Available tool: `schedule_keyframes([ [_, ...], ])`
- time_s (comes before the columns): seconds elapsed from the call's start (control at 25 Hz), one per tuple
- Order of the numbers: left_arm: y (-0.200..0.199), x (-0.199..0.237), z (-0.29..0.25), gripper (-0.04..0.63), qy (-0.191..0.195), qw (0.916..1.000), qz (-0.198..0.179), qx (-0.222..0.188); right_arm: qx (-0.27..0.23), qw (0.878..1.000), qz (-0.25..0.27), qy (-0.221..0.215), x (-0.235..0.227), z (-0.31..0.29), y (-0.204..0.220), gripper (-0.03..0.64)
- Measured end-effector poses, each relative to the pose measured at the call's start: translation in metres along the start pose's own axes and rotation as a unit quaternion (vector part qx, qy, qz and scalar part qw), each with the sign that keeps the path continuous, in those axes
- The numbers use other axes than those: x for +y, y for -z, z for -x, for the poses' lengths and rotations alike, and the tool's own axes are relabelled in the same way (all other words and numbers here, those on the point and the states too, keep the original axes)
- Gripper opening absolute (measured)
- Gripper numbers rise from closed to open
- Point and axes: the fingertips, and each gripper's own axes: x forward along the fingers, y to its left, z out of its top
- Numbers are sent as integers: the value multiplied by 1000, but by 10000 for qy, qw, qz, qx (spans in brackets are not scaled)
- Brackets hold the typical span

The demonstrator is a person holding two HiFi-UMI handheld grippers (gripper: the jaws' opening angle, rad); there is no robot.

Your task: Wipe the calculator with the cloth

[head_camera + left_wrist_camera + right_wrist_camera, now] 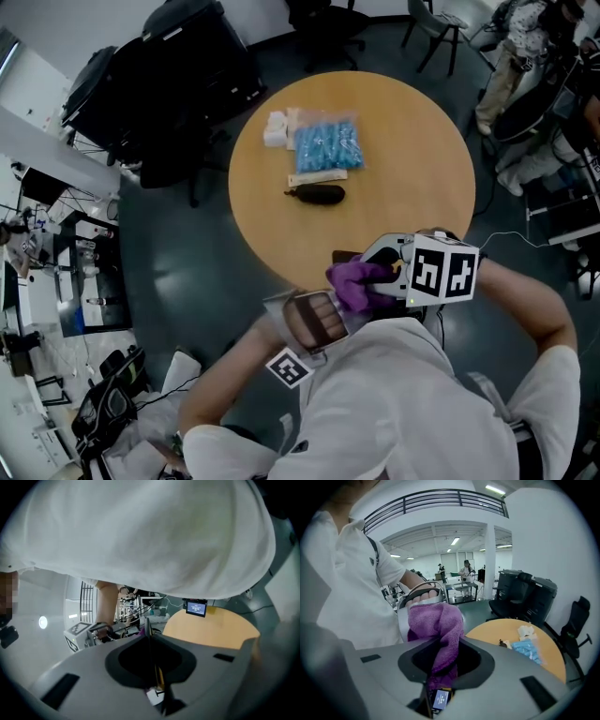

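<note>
I hold both grippers close to my chest, above the near edge of the round wooden table [412, 159]. My right gripper [386, 274] is shut on a purple cloth [438, 625], which hangs bunched out of its jaws. The cloth [358, 284] lies against the front of my left gripper [326, 311]. My left gripper [150, 637] is shut on a thin dark slab seen edge on, the calculator [148, 629]. A dark corner of the calculator [344, 256] shows above the cloth in the head view. The rest of it is hidden by the cloth.
On the table's far side lie a blue packet [326, 145], some white items [277, 127], a pale strip [317, 177] and a small dark object [316, 194]. Office chairs [169, 84] and desks stand round the table, and a seated person [520, 47] is at the back right.
</note>
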Motion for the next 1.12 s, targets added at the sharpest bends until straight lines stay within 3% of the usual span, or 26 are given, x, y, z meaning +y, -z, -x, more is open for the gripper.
schedule_keyframes([
  [0.32, -19, 6, 1, 46, -151, 9992, -325, -180, 76, 9986, -481, -185, -17, -11, 22, 84],
  [0.84, -35, 21, 3, 49, -279, 9993, 227, -117, 63, 9912, -1225, -491, -31, -29, 62, 84],
  [0.92, -39, 20, 5, 49, -296, 9988, 381, -119, 258, 9921, -1176, -353, -36, -34, 77, 84],
  [1.04, -40, 19, 6, 46, -296, 9979, 570, 30, 722, 9923, -983, 227, -57, -27, 111, 84],
  [1.12, -33, 10, 3, 46, -175, 9969, 735, 228, 391, 9915, -1153, 464, -65, -4, 108, 84],
])
